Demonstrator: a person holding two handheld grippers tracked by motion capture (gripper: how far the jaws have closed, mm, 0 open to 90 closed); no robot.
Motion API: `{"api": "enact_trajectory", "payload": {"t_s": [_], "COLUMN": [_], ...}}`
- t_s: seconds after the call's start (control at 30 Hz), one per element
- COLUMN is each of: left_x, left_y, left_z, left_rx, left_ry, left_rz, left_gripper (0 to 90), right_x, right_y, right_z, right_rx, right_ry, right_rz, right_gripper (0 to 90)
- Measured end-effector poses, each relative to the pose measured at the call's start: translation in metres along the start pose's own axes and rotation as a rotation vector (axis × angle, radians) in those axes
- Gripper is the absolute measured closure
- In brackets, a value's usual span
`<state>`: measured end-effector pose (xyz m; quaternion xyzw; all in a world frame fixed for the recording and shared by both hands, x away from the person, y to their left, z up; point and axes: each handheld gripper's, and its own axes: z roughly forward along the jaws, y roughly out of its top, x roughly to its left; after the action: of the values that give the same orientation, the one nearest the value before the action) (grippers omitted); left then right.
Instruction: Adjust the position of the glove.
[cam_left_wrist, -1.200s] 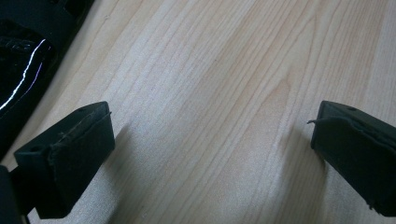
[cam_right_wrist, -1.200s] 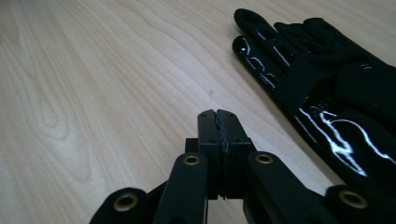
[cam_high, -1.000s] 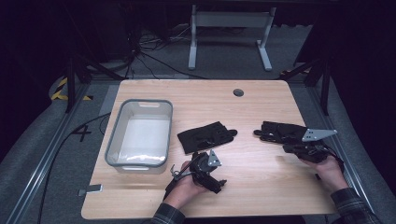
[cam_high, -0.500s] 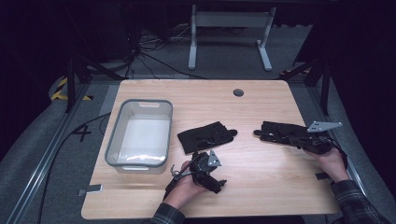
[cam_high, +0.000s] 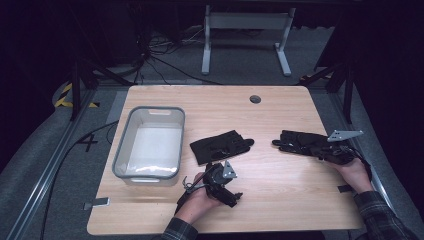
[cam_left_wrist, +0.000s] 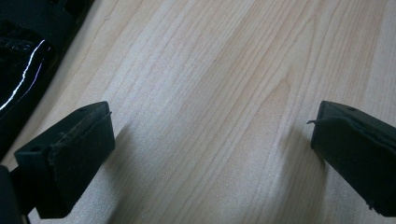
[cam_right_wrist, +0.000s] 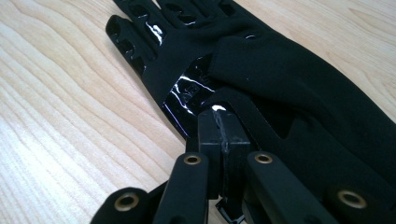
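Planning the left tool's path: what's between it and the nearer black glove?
Only a short strip of bare table separates the left tool from the nearer glove, in the high view.

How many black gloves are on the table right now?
2. One glove lies mid-table, right of the bin; the other glove lies near the right edge at the right gripper. None seems hidden.

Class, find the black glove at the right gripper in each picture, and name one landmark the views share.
High view: the right-hand glove lies right of centre, at the right gripper.
Left gripper view: a dark shiny thing at the upper-left corner; which glove cannot be told.
Right gripper view: it fills the upper right, ahead of the shut jaws.
Shared landmark: the wooden table.
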<state>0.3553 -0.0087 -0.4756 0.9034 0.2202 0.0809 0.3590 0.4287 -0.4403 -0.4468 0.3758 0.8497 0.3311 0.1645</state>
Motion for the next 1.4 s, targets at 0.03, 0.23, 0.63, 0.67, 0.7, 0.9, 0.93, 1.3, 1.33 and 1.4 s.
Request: {"api": "enact_trajectory", "payload": {"t_s": [0.03,0.23,0.63,0.67,0.7,0.9,0.93,1.3,1.33,1.4], "left_x": [0.000,0.000,0.000,0.000,0.000,0.000,0.000,0.000,0.000,0.000], "left_y": [0.000,0.000,0.000,0.000,0.000,0.000,0.000,0.000,0.000,0.000], "left_z": [0.000,0.000,0.000,0.000,0.000,0.000,0.000,0.000,0.000,0.000], "left_rx": [0.000,0.000,0.000,0.000,0.000,0.000,0.000,-0.001,-0.001,0.000], "left_ry": [0.000,0.000,0.000,0.000,0.000,0.000,0.000,-0.001,-0.001,-0.001], "left_rz": [0.000,0.000,0.000,0.000,0.000,0.000,0.000,-0.001,0.000,0.000], "left_gripper": [0.0,0.0,0.0,0.0,0.0,0.0,0.0,0.0,0.0,0.0], "right_x": [0.000,0.010,0.049,0.054,0.058,0.078,0.081,0.067,0.065,0.057], "right_y": [0.000,0.001,0.006,0.007,0.007,0.008,0.008,0.023,0.027,0.035], "right_z": [0.000,0.001,0.005,0.006,0.007,0.007,0.007,-0.002,-0.001,0.002], "right_rx": [0.000,0.004,0.014,0.016,0.015,0.020,0.021,-0.044,-0.051,-0.057], "right_ry": [0.000,0.027,0.128,0.139,0.152,0.195,0.205,0.209,0.203,0.182], "right_rz": [0.000,-0.034,-0.123,-0.134,-0.147,-0.182,-0.186,-0.160,-0.159,-0.154], "right_gripper": [89.7,89.7,89.7,89.7,89.7,89.7,89.7,89.5,89.5,89.5]}}
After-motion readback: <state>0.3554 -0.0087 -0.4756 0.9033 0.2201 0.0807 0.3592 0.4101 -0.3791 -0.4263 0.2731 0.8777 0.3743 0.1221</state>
